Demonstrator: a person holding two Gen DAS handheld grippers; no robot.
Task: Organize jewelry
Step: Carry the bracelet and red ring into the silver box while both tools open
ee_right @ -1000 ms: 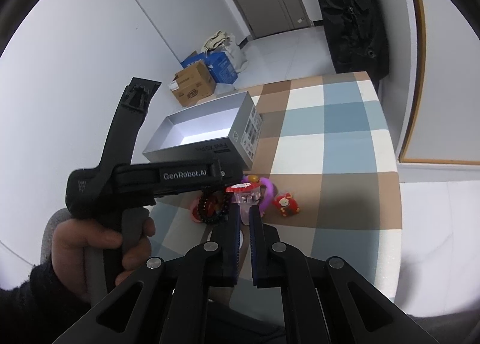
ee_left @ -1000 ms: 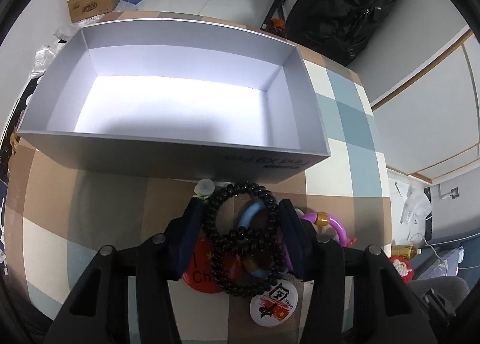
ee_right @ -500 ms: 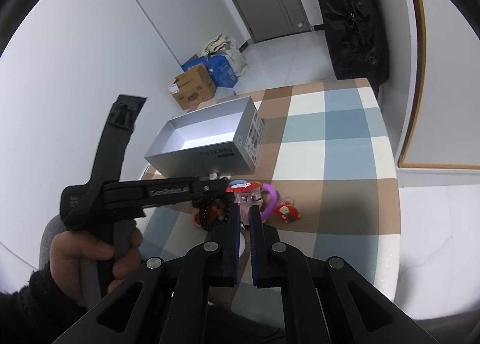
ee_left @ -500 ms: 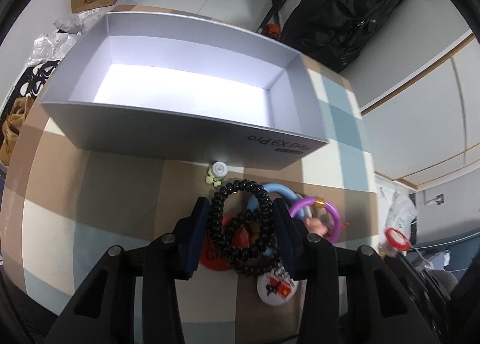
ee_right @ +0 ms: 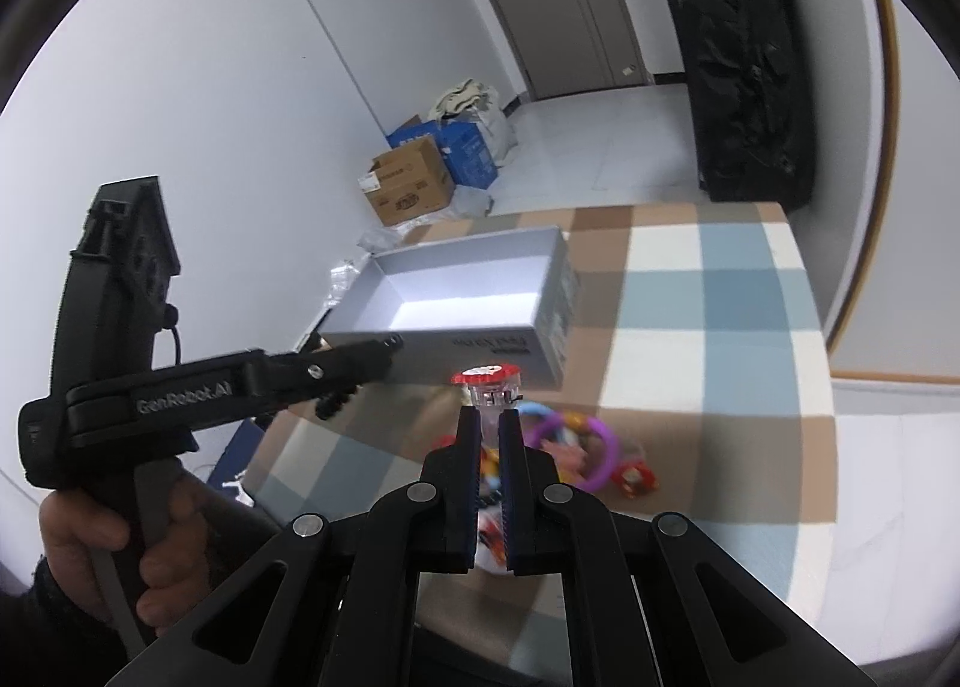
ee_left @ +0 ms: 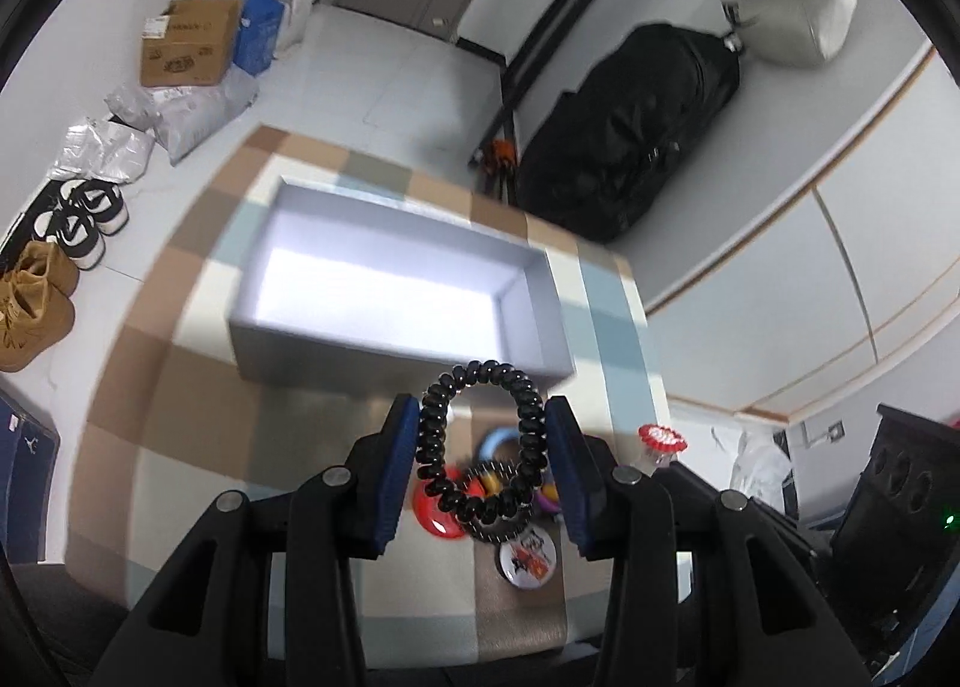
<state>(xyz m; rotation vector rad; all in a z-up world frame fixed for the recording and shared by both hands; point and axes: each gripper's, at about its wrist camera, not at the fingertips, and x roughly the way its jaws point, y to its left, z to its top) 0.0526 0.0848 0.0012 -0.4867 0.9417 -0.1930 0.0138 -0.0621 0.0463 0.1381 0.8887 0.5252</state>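
Left wrist view: my left gripper (ee_left: 482,435) is clamped on a black coiled bracelet (ee_left: 480,447), its two blue pads pressing the loop from either side, the loop's top rising past the fingertips. The bracelet is raised above the checked tablecloth (ee_left: 180,387), just short of the near wall of the open grey box (ee_left: 396,354). Below it on the cloth lie a red disc (ee_left: 435,516), a round badge (ee_left: 528,558), a blue ring (ee_left: 495,441) and a purple ring (ee_left: 549,498), close together. Right wrist view: my right gripper (ee_right: 487,423) is closed tight on a clear item with a red scalloped cap (ee_right: 486,381), which stands up between the fingertips. My left hand (ee_right: 114,549) grips its tool's handle at the left edge. The grey box sits beyond the trinkets, near the table's far left corner.
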